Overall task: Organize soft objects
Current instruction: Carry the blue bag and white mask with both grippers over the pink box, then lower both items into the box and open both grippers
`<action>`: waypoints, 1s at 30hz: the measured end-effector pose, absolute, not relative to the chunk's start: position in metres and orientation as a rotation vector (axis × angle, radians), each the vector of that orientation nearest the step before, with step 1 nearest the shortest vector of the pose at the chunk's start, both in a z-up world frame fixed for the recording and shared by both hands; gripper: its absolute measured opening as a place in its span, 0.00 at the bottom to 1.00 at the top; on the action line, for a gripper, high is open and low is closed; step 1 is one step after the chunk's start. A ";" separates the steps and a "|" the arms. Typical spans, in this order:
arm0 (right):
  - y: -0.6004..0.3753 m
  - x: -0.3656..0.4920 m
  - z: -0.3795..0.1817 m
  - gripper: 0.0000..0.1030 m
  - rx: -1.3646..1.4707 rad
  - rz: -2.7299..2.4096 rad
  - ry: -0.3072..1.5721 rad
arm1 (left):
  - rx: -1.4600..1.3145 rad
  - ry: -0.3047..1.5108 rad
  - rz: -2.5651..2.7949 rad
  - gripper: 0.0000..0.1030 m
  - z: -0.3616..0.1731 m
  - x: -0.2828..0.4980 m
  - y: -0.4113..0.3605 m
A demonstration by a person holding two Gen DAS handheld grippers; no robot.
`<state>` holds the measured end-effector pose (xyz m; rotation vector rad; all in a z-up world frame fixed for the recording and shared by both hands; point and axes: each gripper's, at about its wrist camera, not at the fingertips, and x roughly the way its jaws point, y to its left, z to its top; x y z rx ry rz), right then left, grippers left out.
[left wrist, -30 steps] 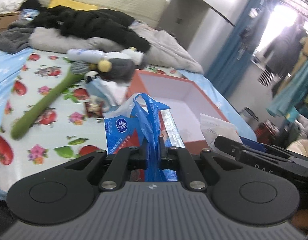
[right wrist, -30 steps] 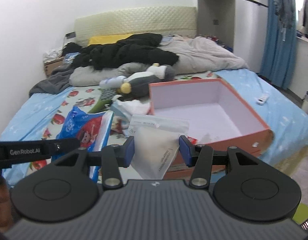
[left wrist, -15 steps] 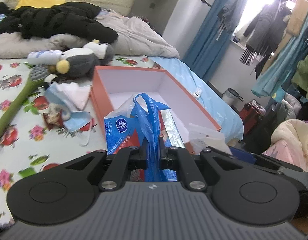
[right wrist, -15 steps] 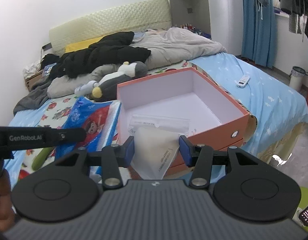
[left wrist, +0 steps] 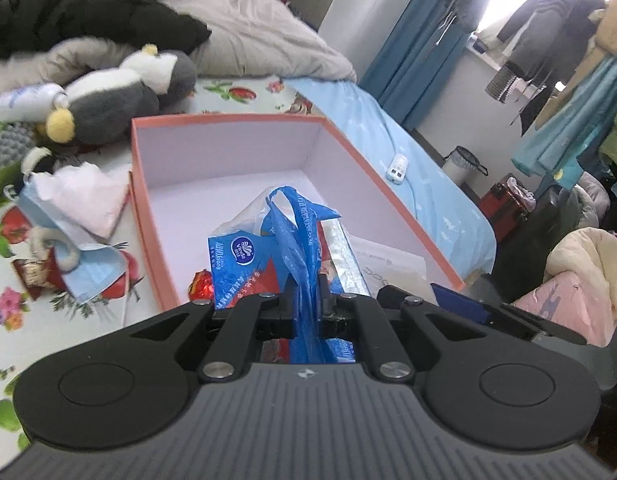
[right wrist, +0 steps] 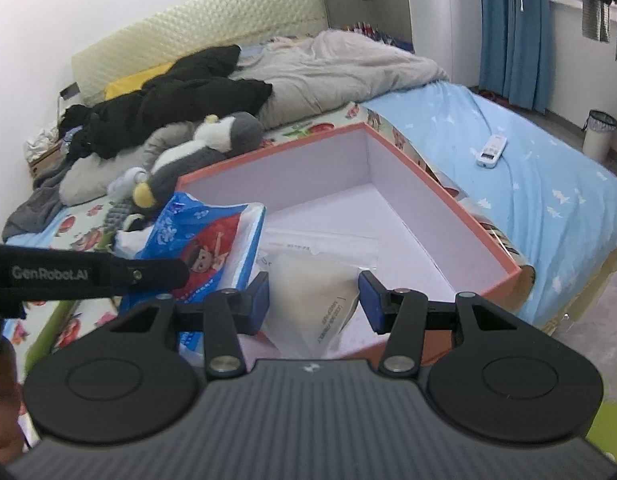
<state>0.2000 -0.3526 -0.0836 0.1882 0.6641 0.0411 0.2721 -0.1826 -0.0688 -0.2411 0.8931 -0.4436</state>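
Tissue pack [left wrist: 244, 264] lengthwise toward box [left wrist: 348, 148], left fingers [left wrist: 304, 304] pinching it, right fingers [right wrist: 314, 300] half-open around clear pouch [right wrist: 312, 292].

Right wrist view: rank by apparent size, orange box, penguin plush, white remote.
1. orange box, by far the largest
2. penguin plush
3. white remote, smallest
The plush and remote lie farther back than the box's near edge, which exaggerates the gaps.

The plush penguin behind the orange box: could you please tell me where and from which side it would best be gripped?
Probably the grey body of the plush penguin, taken from above. It lies on its side along the bed, between the orange box and the pillows, so its soft flank is the only open side, and the middle looks narrow enough to squeeze between jaws.
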 end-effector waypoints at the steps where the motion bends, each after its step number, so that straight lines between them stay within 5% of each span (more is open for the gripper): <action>1: -0.356 0.208 -0.088 0.50 0.195 0.041 0.672 | -0.237 0.901 -0.442 0.08 -0.073 0.283 -0.186; 17: -0.373 0.304 -0.146 0.51 0.189 0.028 0.764 | -0.157 1.011 -0.431 0.09 -0.140 0.395 -0.206; 22: -0.374 0.303 -0.146 0.56 0.200 0.037 0.778 | -0.163 1.035 -0.405 0.41 -0.144 0.389 -0.202; 30: -0.366 0.276 -0.122 0.58 0.213 0.062 0.740 | -0.144 0.947 -0.409 0.41 -0.107 0.354 -0.187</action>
